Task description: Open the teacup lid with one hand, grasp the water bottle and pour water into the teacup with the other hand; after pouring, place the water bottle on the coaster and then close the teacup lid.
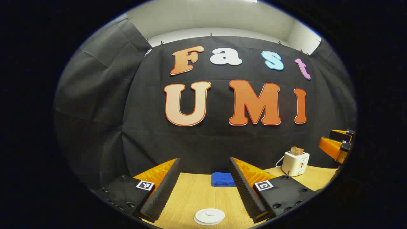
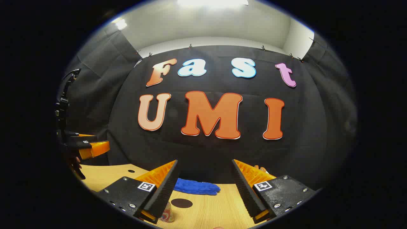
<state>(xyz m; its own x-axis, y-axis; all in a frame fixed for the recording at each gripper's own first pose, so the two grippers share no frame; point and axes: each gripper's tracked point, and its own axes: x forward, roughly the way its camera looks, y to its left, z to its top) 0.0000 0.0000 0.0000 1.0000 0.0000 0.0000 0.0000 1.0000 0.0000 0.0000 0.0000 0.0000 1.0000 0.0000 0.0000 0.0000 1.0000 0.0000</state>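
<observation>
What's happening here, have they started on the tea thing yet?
Not yet, it seems. A person holds a tool in each hand above a wooden table, and both are open and empty. The left tool hovers over the white teacup lid, with a blue cloth and a toaster farther back. The right tool points toward a dark round coaster; the bottle shows just past its left finger. Nothing is gripped.

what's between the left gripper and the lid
Nothing visible: the left gripper is open above bare table, and the white lid lies just ahead between its fingers. The blue cloth sits beyond it.
</observation>
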